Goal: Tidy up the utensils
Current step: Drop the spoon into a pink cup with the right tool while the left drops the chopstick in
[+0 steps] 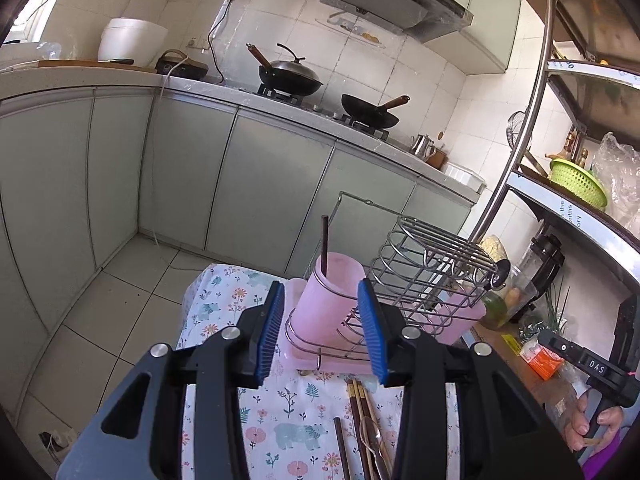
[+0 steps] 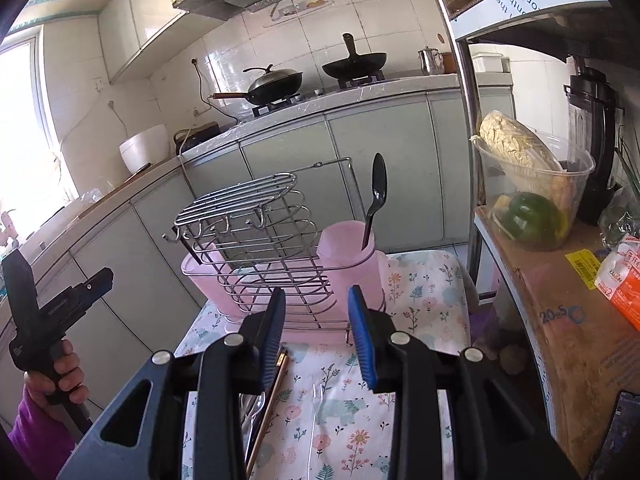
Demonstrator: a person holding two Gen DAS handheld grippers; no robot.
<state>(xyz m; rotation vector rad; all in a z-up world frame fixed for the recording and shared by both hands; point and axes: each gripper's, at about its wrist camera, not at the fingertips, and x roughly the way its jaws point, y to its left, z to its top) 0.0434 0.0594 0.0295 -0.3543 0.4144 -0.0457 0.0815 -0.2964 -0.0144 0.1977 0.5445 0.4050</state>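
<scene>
Pink cup (image 1: pixel 334 300) sits beyond the open left gripper (image 1: pixel 326 332) fingers.

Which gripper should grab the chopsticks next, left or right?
Probably left. The left gripper is open and empty, with the chopsticks just below its fingers. The right gripper, also open, sees them under its left finger.

A black spoon (image 2: pixel 378 190) stands bowl-up in the pink cup (image 2: pixel 347 258) of the wire rack (image 2: pixel 256 240); chopsticks (image 1: pixel 358 412) and a fork (image 2: pixel 314 420) lie before the rack.
</scene>
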